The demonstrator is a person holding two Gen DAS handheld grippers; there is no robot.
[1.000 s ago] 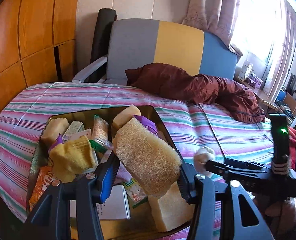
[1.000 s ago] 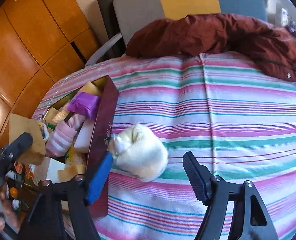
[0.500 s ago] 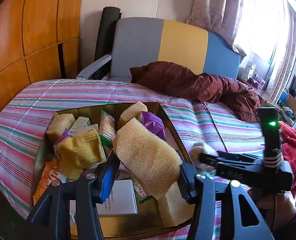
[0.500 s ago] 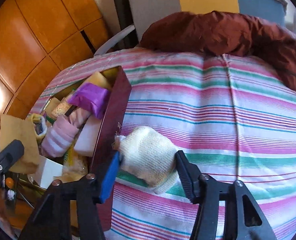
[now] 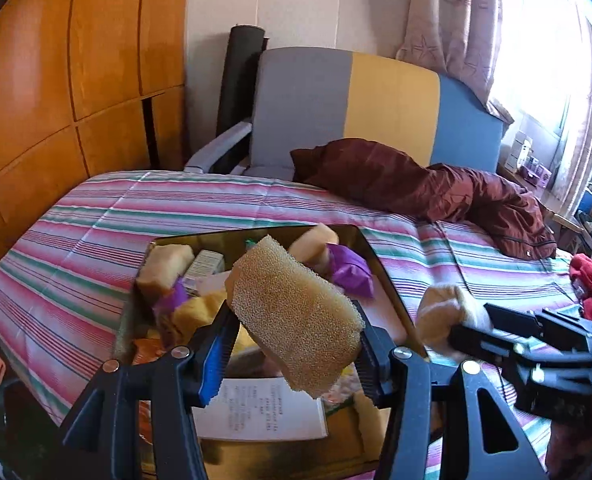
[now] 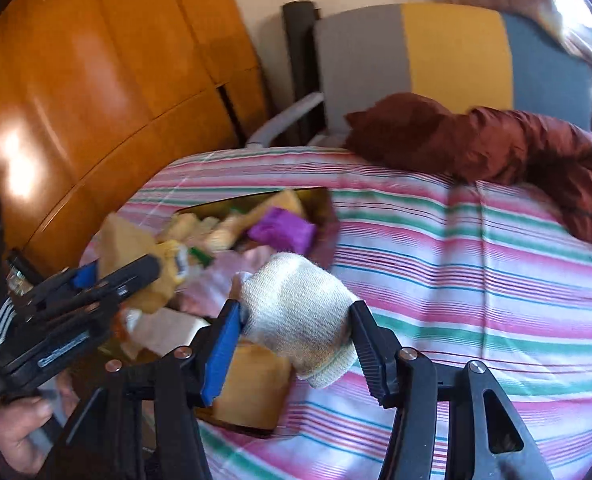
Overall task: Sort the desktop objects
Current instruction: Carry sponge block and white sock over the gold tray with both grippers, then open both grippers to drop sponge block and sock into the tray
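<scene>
My left gripper [image 5: 292, 322] is shut on a coarse yellow sponge [image 5: 296, 312] and holds it above an open dark-red box [image 5: 379, 264] full of small items on the striped bed. In the right wrist view, a rolled white sock [image 6: 299, 304] sits between the pads of my right gripper [image 6: 294, 314]. The roll hangs above the bed by the box's near corner [image 6: 327, 216]; the pads still press on it while the jaws are opening slightly. The left wrist view shows that sock [image 5: 439, 316] just right of the box. The sponge [image 6: 124, 236] appears at the left in the right wrist view.
The box holds a purple packet [image 5: 349, 268], yellow cloth, other sponges and a white booklet [image 5: 264, 408]. A maroon jacket [image 5: 435, 188] lies across the far side of the bed before a grey, yellow and blue armchair [image 5: 351, 108]. Wooden panels stand at the left.
My right gripper closed on the white sock roll, which lay on the bed, and lifted it toward the box. The left gripper kept its grip on the sponge and shifted slightly.
</scene>
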